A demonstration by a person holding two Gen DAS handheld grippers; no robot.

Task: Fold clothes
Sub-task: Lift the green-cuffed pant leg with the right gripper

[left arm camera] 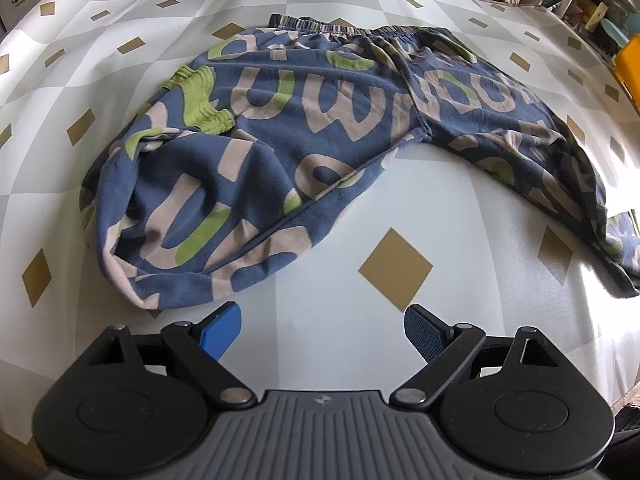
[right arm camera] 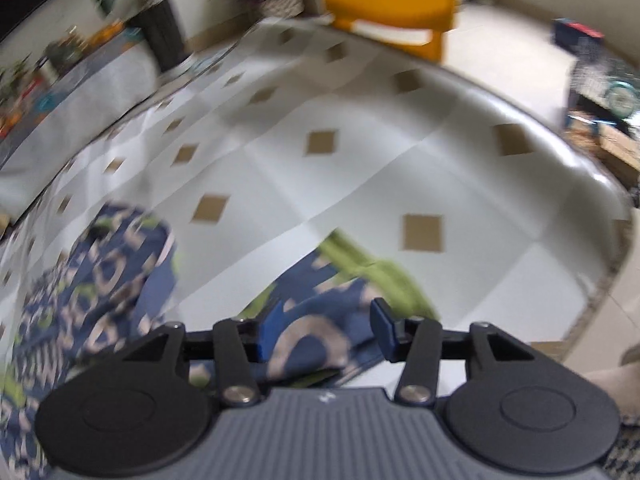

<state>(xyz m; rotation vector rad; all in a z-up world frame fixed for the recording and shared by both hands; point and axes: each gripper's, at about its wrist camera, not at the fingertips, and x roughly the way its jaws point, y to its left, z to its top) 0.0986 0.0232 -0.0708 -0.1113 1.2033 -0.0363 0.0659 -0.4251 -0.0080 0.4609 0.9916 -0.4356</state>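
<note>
1. The left gripper (left arm camera: 322,330) is hanging over bare mat (left arm camera: 460,208), just in front of the trousers (left arm camera: 304,120). Its jaws are standing wide apart and nothing is between them.
2. The trousers are lying spread on the mat with the waistband (left arm camera: 344,28) at the far side. The left leg is already bunched back on itself, and its green cuff (left arm camera: 200,100) is sitting on top of the cloth. The other leg is stretching away to the right, toward the mat edge.
3. The right gripper (right arm camera: 328,330) is standing over the end of that right leg (right arm camera: 320,320), near its green cuff (right arm camera: 376,276). Its jaws are about half apart. Cloth is lying between them, but the pads are not pressing on it, so I judge it is holding nothing. This view is blurred.
4. I judge the step in hand is laying out the legs; the first fold is not yet finished.
5. The next move is calling for a fresh grip, probably on a leg end, to carry it toward the waistband.
</note>
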